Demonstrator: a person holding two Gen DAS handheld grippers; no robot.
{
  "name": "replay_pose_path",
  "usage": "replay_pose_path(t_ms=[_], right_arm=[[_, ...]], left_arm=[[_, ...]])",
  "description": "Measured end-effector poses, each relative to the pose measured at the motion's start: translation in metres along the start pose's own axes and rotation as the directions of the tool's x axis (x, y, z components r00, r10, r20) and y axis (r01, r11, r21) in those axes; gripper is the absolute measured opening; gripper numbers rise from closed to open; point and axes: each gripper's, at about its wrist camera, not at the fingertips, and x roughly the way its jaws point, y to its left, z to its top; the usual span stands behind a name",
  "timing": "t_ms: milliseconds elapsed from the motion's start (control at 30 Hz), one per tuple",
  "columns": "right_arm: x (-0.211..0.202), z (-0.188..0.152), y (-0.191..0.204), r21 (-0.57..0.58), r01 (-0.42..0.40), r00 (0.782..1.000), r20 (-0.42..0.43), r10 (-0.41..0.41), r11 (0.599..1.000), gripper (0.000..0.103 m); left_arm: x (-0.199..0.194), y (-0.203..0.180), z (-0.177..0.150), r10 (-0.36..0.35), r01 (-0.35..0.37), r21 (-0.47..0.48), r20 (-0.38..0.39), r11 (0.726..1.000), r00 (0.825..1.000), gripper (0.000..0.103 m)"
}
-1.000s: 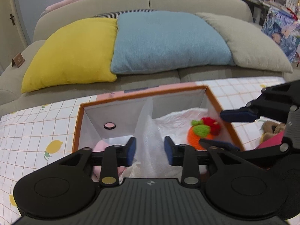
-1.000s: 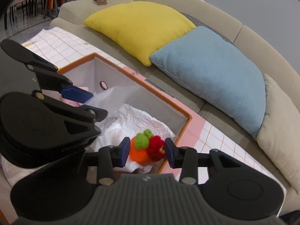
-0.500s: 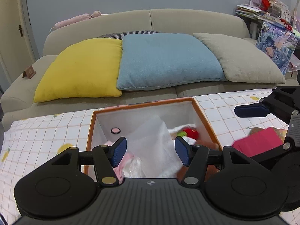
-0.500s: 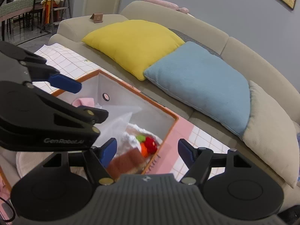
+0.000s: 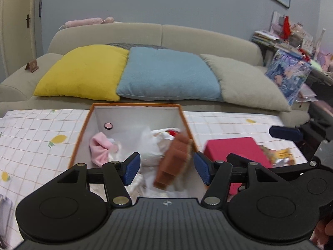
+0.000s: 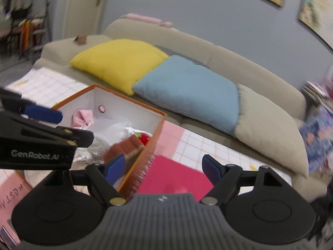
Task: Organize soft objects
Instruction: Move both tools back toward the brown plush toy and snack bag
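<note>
Both wrist views overlook the box (image 5: 133, 106) and sofa (image 6: 239, 58)

Checked tablecloth (image 5: 37, 129); on it orange box (image 5: 185, 120), pink block (image 5: 235, 150).

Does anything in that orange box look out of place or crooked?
Yes. A brown soft object sits tilted against the right wall of the orange box, blurred as if mid-tumble, with its upper end near the rim. The pink cloth and white wrapping lie loosely heaped rather than folded.
</note>
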Motion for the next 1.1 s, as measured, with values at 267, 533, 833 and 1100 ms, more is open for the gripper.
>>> replay_pose_path(t_ms=[267, 533, 833, 1100], right_arm=[[-0.051, -0.049, -0.031, 0.173, 0.109, 0.994, 0.008, -0.113, 0.979, 0.080], [-0.070, -0.090, -0.069, 0.216, 0.224, 0.974, -0.062, -0.216, 0.950, 0.079], [-0.064, -0.125, -0.117, 0.281, 0.238, 0.963, -0.196, -0.187, 0.930, 0.078], [-0.053, -0.147, -0.164, 0.409, 0.283, 0.957, -0.181, -0.226, 0.867, 0.074]], left_arm=[[-0.018, -0.029, -0.026, -0.054, 0.054, 0.023, -0.003, 0.998, 0.999, 0.070], [-0.023, -0.074, -0.041, -0.151, 0.152, 0.099, -0.017, 0.983, 0.988, 0.070], [-0.001, -0.127, -0.046, -0.289, 0.301, 0.156, -0.097, 0.941, 0.953, 0.068], [0.026, -0.173, -0.043, -0.330, 0.357, 0.249, -0.145, 0.900, 0.933, 0.064]])
